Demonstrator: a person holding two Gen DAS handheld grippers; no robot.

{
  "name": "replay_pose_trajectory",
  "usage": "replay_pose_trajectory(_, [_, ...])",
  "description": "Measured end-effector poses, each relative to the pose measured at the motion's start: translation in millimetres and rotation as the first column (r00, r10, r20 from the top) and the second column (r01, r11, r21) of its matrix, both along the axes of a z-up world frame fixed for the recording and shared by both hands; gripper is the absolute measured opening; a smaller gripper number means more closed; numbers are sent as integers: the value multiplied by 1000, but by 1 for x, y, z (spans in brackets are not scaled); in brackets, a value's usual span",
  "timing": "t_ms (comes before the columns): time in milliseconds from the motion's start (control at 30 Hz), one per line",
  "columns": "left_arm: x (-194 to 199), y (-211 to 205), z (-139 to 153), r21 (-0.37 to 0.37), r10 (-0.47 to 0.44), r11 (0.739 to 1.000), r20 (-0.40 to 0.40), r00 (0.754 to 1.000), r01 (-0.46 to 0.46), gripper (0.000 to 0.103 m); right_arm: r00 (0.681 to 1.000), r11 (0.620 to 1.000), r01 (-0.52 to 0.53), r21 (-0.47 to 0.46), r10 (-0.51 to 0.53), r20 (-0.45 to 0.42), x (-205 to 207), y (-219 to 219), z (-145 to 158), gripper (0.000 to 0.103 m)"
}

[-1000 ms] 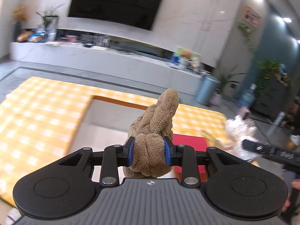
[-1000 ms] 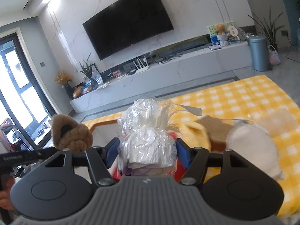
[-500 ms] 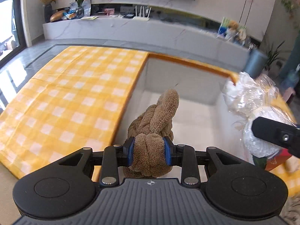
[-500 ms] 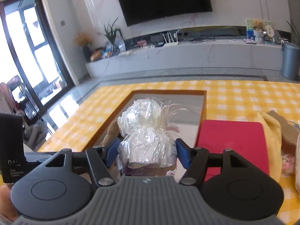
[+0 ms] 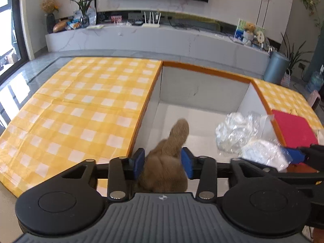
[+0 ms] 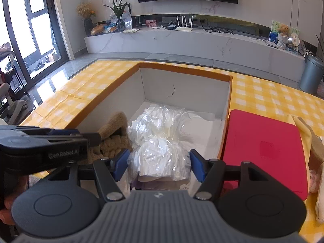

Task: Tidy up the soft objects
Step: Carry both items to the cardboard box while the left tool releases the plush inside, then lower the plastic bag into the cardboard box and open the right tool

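My left gripper [image 5: 163,163] has its blue pads apart around a brown plush toy [image 5: 167,162], which sits blurred between them over the white box [image 5: 200,89]; the pads barely touch it. My right gripper [image 6: 159,165] is also spread around a clear plastic-wrapped white bundle [image 6: 162,139] inside the box [image 6: 182,85]. The bundle shows in the left wrist view [image 5: 243,139], and the plush shows in the right wrist view [image 6: 113,133], to the left of the bundle.
The orange-rimmed box is sunk into a yellow checked tablecloth [image 5: 81,105]. A red lid [image 6: 263,147] lies right of the box. Yellow and beige cloths [image 6: 311,141] lie at the far right. A marble TV console [image 6: 192,42] stands behind.
Both grippers moved down over the box. Both sets of jaws widened from a firm squeeze. The plush slipped lower and blurs.
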State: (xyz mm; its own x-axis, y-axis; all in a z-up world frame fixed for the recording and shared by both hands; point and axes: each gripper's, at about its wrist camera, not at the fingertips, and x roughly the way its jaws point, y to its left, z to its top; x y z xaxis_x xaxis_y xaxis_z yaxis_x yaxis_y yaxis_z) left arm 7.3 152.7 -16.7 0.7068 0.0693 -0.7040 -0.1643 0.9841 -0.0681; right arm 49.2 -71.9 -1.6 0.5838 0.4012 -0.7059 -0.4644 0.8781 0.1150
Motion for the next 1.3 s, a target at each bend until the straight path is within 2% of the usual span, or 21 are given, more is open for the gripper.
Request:
replay_pose_trajectory(33, [-2, -2, 3, 15, -5, 1000, 21, 1000, 5, 67, 1000, 1000, 6, -2, -6, 0, 3, 2, 0, 64])
replay_pose_trajectory(100, [-3, -4, 7, 26, -23, 999, 34, 999, 22, 75, 1000, 1000, 21, -8, -21, 2, 5, -1, 1, 64])
replay_pose_trajectory(200, [-3, 7, 9, -49, -32, 998, 57, 998, 35, 87, 999, 999, 48, 11, -48, 6, 6, -8, 5, 64])
replay_pose_trajectory(300, [-6, 20, 11, -132, 1, 991, 73, 997, 9, 90, 998, 998, 57, 22, -57, 14, 6, -10, 8, 64])
replay_pose_trajectory(367, [-7, 25, 14, -121, 44, 992, 71, 997, -35, 93, 999, 998, 52, 18, -52, 16, 5, -7, 8, 64])
replay_pose_trajectory(467, [-10, 25, 17, -27, 82, 996, 91, 992, -80, 94, 999, 999, 36, 16, -36, -1, 3, 1, 1, 64])
replay_pose_trajectory(533, [-10, 25, 18, 6, 81, 997, 86, 993, -81, 94, 1000, 1000, 17, 26, -16, -16, 1, 9, -4, 64])
replay_pose_trajectory(700, [-15, 34, 22, -20, 95, 995, 112, 989, -94, 94, 998, 999, -37, 35, 38, -45, -3, 31, -10, 64])
replay_pose_trajectory(900, [-15, 42, 19, 15, 121, 992, 109, 987, -124, 95, 991, 995, -78, 54, 83, -107, -4, 48, -20, 65])
replay_pose_trajectory(1000, [-12, 46, 15, 16, 129, 991, 92, 987, -131, 95, 992, 997, -59, 55, 65, -108, -3, 50, -22, 65])
replay_pose_trajectory(1167, [-14, 57, 11, -8, 150, 989, 76, 986, -150, 95, 996, 991, 19, 133, -7, -85, 1, 33, -11, 65])
replay_pose_trajectory(1300, [-17, 65, 11, -62, 155, 987, 74, 985, -151, 95, 991, 989, 133, 58, -135, 26, -3, 17, 3, 65])
